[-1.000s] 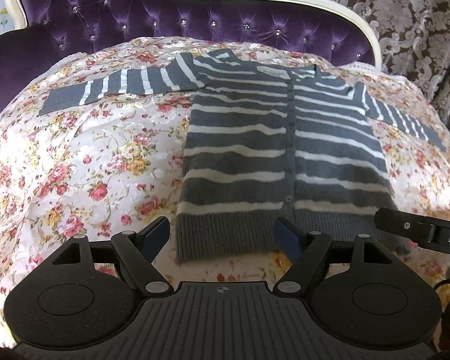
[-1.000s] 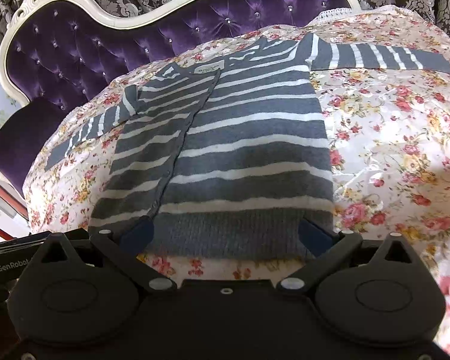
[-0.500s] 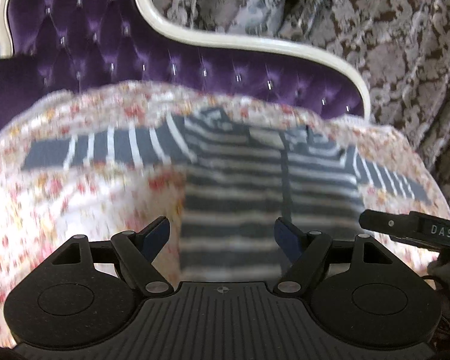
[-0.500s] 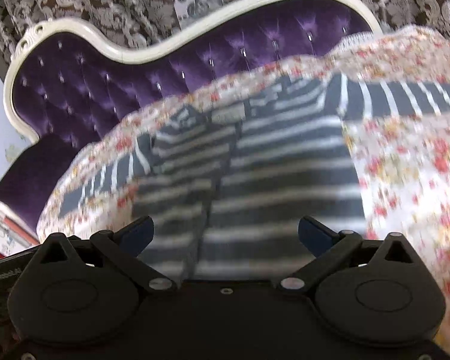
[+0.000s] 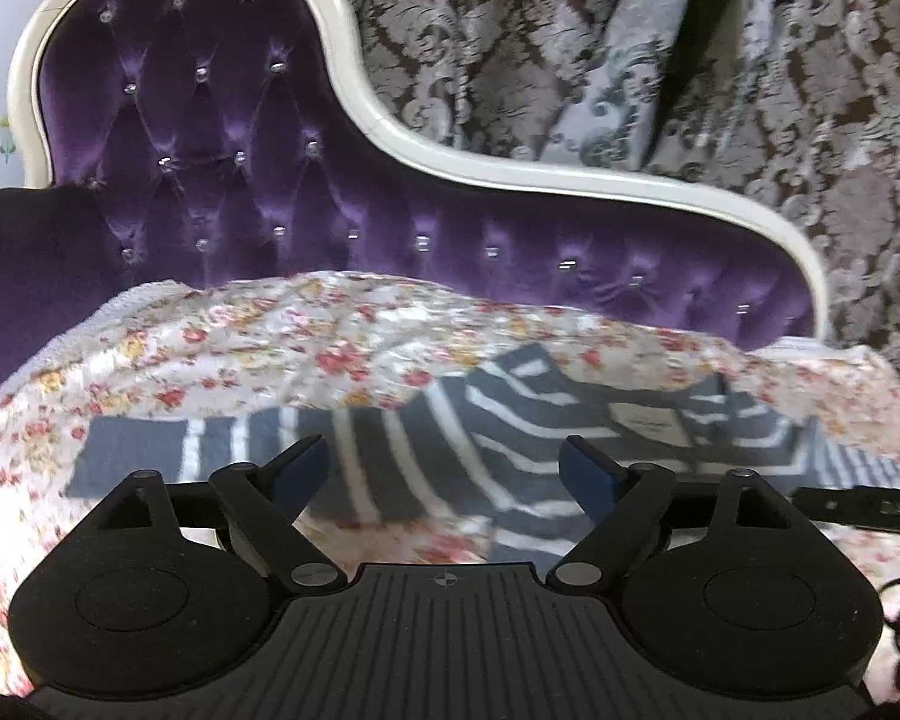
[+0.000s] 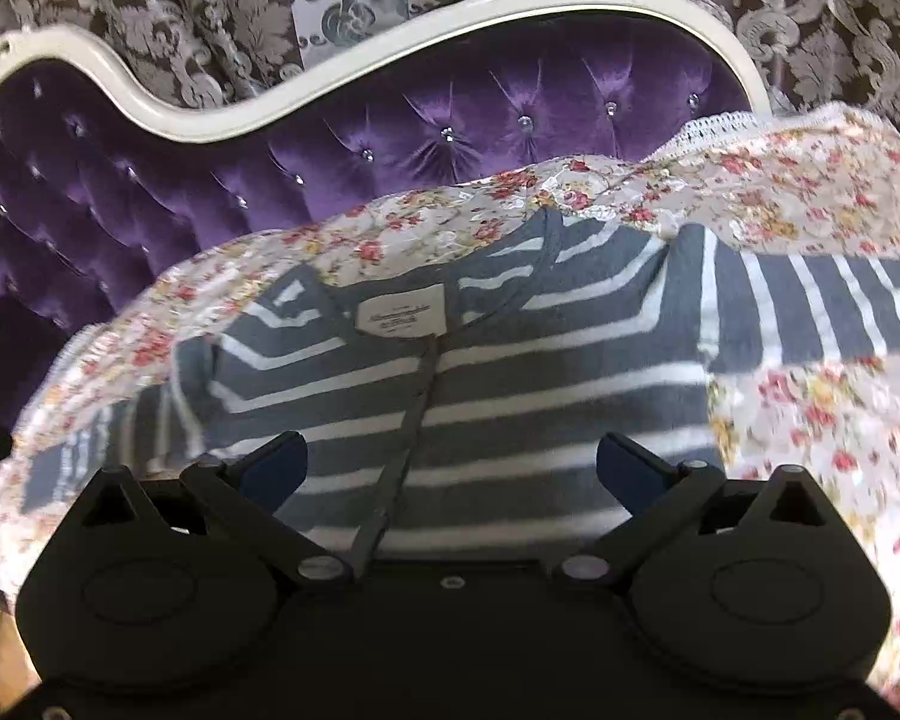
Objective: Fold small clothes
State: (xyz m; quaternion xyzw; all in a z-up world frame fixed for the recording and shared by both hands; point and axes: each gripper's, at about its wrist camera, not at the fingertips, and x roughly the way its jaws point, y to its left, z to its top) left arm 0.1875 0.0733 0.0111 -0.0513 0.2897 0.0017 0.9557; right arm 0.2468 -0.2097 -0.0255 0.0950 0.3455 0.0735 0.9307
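A grey cardigan with white stripes (image 6: 540,372) lies flat, sleeves spread, on a floral cloth (image 6: 810,420). Its left sleeve (image 5: 222,450) stretches out to the left. My left gripper (image 5: 444,468) hangs over that sleeve near the shoulder; its jaws are opening, with nothing held between them. My right gripper (image 6: 450,462) stands open above the chest, over the button line, below the neck label (image 6: 399,317). The right sleeve (image 6: 822,300) runs off to the right. The hem is hidden under both grippers.
A purple tufted sofa back (image 5: 222,180) with a white frame (image 6: 390,48) rises right behind the cloth. Patterned curtains (image 5: 630,60) hang beyond it. The right gripper's black body (image 5: 864,507) shows at the right edge of the left wrist view.
Both grippers have travelled from the hem up toward the collar and shoulders. The sofa back now fills more of each view. The left jaws have spread a little wider.
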